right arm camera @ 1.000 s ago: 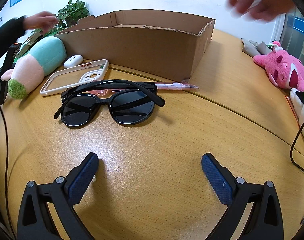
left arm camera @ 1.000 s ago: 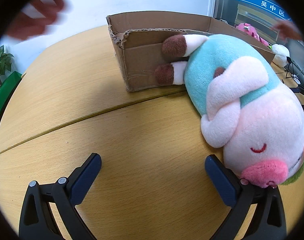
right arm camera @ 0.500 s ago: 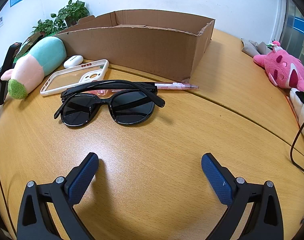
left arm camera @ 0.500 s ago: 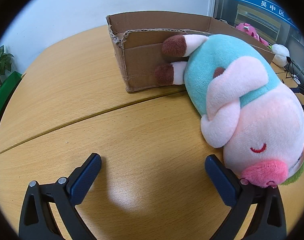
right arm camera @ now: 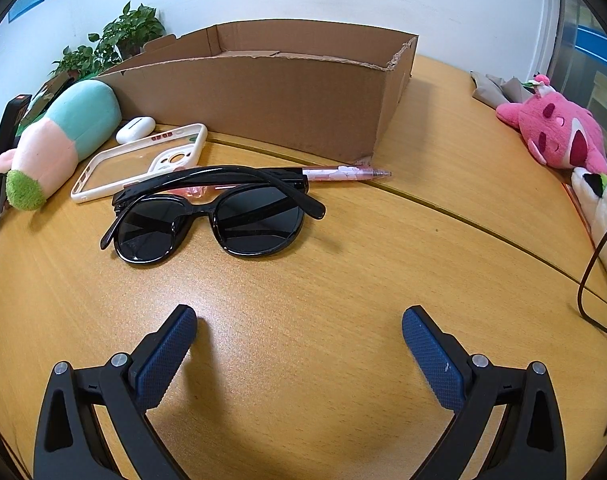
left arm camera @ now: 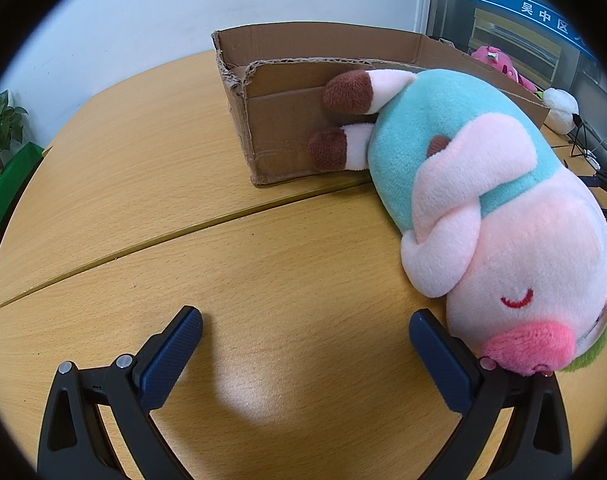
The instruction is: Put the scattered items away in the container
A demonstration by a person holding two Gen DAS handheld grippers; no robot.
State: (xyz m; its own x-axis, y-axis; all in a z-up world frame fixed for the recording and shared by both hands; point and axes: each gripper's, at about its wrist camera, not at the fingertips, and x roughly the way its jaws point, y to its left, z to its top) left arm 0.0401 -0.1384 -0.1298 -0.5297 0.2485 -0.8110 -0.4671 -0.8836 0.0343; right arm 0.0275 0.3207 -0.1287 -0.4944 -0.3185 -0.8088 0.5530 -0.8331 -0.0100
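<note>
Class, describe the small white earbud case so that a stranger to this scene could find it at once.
Start at the open cardboard box on the wooden table. At its left front corner lies a pink-and-teal plush pig; the earbud case sits between the pig and a clear phone case. It is the only small, smooth, white, pebble-shaped thing there.

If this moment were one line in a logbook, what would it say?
left gripper: open, empty | right gripper: open, empty | sunglasses, plush pig: outside cardboard box

"吴中区" on blue sign (left arm camera: pixel 543 16)
</note>
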